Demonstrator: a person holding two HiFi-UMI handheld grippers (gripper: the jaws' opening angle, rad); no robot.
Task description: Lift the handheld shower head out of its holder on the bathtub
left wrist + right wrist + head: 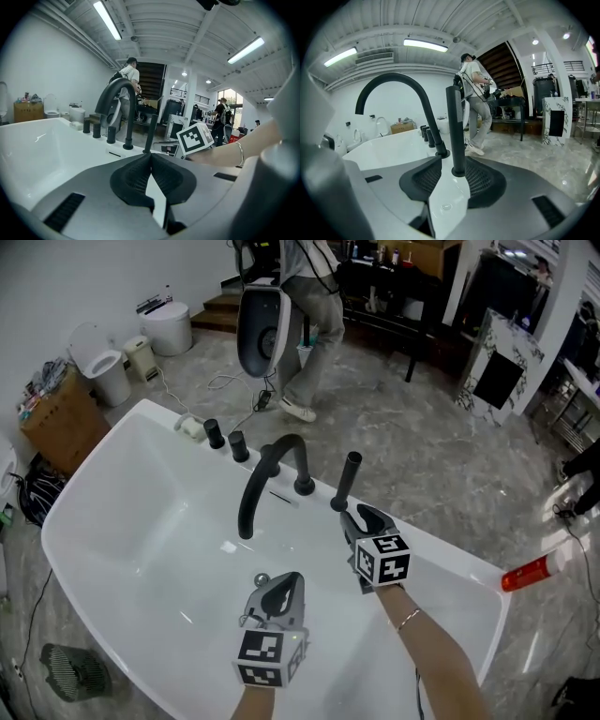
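The handheld shower head point(347, 480) is a slim black stick that stands upright in its holder on the far rim of the white bathtub point(441, 554). My right gripper point(362, 515) is just in front of its base. In the right gripper view the shower head point(454, 126) rises between the open jaws of my right gripper point(452, 165), and the pads do not press on it. My left gripper point(281, 585) hangs over the tub basin to the left. In the left gripper view my left gripper point(150, 157) has its tips together and holds nothing.
A black arched faucet spout point(267, 479) stands left of the shower head, with two black knobs point(226, 440) further left on the rim. A person point(309, 324) stands beyond the tub. Toilets point(103, 362), a cardboard box point(58, 418) and a red object point(530, 575) are on the floor.
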